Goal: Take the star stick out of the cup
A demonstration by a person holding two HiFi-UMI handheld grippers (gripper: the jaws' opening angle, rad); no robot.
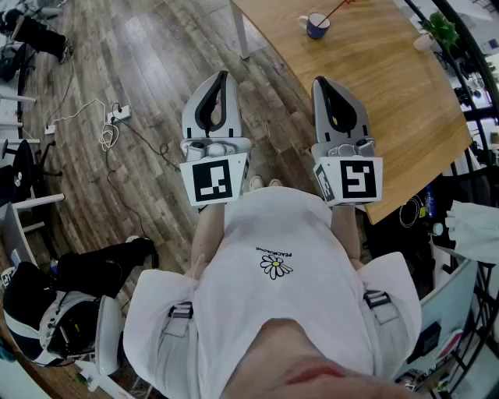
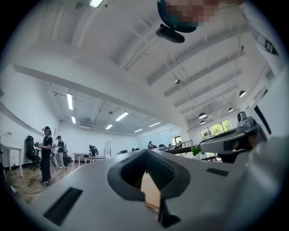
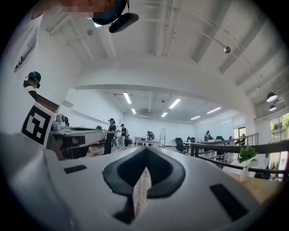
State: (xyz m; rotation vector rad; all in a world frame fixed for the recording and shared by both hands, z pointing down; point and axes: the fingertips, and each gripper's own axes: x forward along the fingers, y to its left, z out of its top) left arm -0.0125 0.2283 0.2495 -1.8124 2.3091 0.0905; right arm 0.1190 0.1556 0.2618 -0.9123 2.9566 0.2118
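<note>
The thin stick (image 1: pixel 337 8) in the cup (image 1: pixel 316 25) is cut off by the head view's top edge; its far end is not shown. Both hands are hidden under the left gripper (image 1: pixel 223 75) and right gripper (image 1: pixel 320 81). Distant people (image 3: pixel 111 135) are too small to be made out.

floor (image 1: pixel 156 70): wood planks | table (image 1: pixel 382 101): light wood | ceiling (image 3: pixel 180 54): strip lights (image 3: pixel 128 98)

Open office, seemingly: desks (image 3: pixel 145 142), chairs (image 3: pixel 179 145), strip lights (image 3: pixel 128 98).
</note>
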